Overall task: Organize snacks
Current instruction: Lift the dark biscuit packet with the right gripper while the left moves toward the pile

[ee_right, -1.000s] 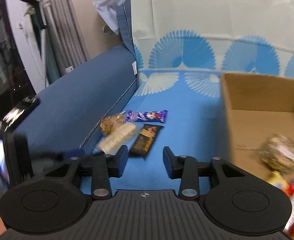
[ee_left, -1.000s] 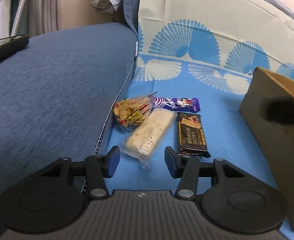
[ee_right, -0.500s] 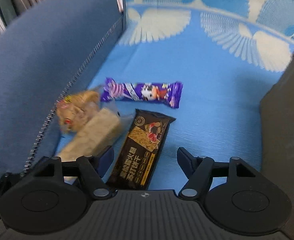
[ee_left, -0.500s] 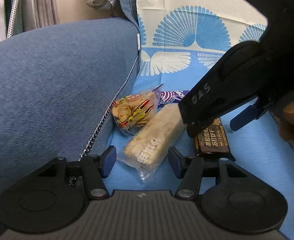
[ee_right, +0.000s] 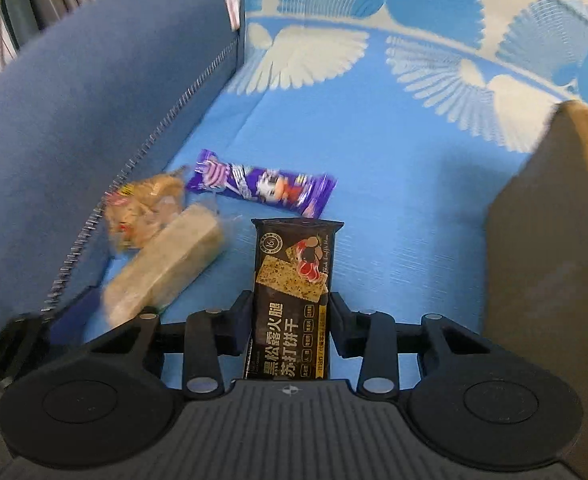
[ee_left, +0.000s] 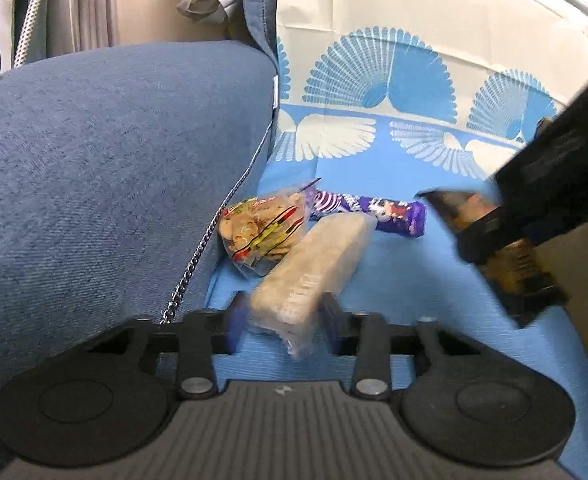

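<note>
Closing: right tongs (ee_right: pixel 290 320) around cracker pack (ee_right: pixel 294 300), left tongs (ee_left: pixel 282 322) around pale bar (ee_left: pixel 314 264).

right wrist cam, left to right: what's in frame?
Blue sofa cushion → clear bag of snacks → pale cereal bar → black cracker pack, sitting between the closing jaws of the right gripper → cardboard box. The purple bar spans the middle, so it is left out.
</note>
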The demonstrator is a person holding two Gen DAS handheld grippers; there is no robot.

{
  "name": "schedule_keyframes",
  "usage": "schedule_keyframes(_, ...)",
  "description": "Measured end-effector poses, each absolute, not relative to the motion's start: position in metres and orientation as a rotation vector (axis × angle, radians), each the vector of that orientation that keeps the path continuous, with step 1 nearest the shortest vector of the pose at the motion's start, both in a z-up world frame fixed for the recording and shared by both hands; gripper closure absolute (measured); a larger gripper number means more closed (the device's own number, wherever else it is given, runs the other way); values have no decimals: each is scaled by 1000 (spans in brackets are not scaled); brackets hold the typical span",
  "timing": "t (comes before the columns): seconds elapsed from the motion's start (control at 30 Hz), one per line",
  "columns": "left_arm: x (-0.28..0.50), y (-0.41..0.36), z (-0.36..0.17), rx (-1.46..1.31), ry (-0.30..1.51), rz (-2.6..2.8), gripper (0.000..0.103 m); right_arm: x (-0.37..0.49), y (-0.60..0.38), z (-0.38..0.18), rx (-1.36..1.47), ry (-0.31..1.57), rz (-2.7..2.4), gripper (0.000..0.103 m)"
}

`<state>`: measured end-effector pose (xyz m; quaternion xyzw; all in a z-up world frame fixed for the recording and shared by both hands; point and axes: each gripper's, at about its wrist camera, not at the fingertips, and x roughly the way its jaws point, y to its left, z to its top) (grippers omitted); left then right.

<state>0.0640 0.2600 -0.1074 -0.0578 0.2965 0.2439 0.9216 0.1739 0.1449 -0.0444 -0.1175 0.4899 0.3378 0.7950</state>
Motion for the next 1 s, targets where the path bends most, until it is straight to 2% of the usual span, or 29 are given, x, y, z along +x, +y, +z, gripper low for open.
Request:
schedule_keyframes(0.07,61,257,-103,-119,611,479,78,159,129,-24,-236,1024,737,62)
schedule_keyframes(0.17,54,255,-98,-136,628,447,103,135,103,-1,-205,987,757,62)
schedule_keyframes(0.47,18,242,-75,-190,613,332,102,52,42,10,-164,919,812,62)
schedule_keyframes(0.53,16,239,-73,-180,599,338,93,38,37,1,-168,906,821,62)
schedule_keyframes(0.6,19,240,-74,-183,601,350,65,27,33,-14,-165,906,822,62)
schedule_keyframes(0.7,31,242,-77,-159,625,377,38,16,27,-38,-157,919,820,62)
schedule_keyframes(0.73,38,242,-80,-129,636,385,33,15,27,-45,-172,930,804,62)
schedule_keyframes(0.77,47,241,-82,-74,645,398,23,16,28,-50,-177,945,789,62)
schedule_keyframes(0.8,55,241,-85,-30,652,404,19,20,29,-53,-160,957,784,62)
schedule_keyframes(1.0,110,250,-100,31,737,444,13,43,30,-59,-127,982,759,62)
